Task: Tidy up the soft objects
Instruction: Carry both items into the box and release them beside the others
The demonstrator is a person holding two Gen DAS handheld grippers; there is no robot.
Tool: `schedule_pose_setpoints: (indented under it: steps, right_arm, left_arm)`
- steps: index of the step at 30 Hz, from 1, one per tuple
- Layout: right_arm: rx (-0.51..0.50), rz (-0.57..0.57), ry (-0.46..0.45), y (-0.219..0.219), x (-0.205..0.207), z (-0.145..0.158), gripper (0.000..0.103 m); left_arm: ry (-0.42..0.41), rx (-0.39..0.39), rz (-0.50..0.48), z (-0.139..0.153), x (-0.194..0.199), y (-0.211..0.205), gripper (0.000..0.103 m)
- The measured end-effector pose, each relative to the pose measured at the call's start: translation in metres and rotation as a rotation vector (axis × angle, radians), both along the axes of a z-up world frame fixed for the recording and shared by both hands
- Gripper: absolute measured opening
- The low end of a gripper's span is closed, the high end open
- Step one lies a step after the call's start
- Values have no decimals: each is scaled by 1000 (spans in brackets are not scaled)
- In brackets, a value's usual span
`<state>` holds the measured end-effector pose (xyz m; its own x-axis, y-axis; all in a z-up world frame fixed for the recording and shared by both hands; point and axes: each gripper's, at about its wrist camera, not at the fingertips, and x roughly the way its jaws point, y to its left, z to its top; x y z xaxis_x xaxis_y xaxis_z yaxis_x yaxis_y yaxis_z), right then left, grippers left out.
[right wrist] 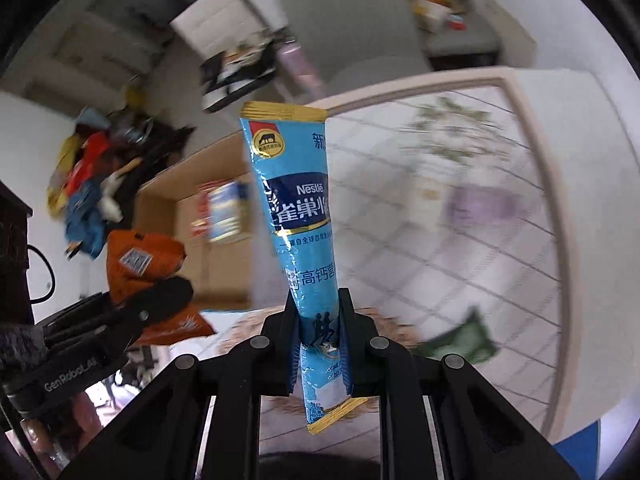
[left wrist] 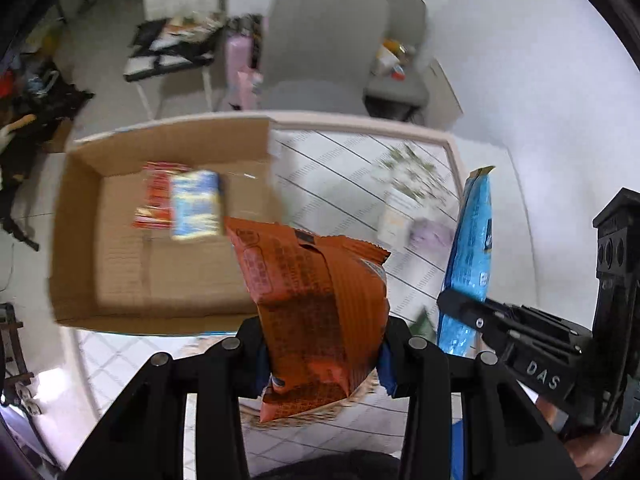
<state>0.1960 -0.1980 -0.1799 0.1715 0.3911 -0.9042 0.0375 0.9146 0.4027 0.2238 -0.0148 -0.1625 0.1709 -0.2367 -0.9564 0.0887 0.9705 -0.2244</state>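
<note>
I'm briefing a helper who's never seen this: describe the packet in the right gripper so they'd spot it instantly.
Start at the open brown cardboard box on the white grid-patterned table. In front of it, the right gripper pinches a long, narrow sky-blue Nestle sachet upright. Unlike the wide orange snack packet in the left gripper, it is slim with gold-edged ends.

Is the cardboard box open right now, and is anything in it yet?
Open and not empty: the cardboard box shows its floor with flaps up, and a red packet with a blue packet overlapping it lie inside.
</note>
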Motion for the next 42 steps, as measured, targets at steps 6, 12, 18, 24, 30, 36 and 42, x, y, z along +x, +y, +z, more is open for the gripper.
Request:
schedule_pose_setpoints:
  steps: [6, 12, 18, 24, 30, 36, 42]
  right_arm:
    - [-3, 95, -6, 86, 16, 12, 17]
    - [-61, 125, -12, 137, 44, 14, 17]
    - [-155, 96, 23, 160, 87, -23, 17]
    - [-186, 65, 98, 168, 124, -78, 17]
    - [-242, 64, 136, 180, 151, -122, 17]
    - [-290, 55, 191, 183, 164, -152, 23]
    - [-275, 44, 167, 181, 161, -151, 67]
  left_arm:
    - [-53, 45, 99, 18, 5, 81, 38]
    - [-35, 83, 156, 0, 27, 146, 38]
    - [34, 111, 167, -41, 68, 182, 38]
    - [145, 121, 158, -94, 110, 202, 38]
    - [236, 164, 154, -141, 142, 215, 38]
    - [316, 218, 140, -173, 158, 218, 41]
    - [305, 187, 152, -165, 153, 220, 43]
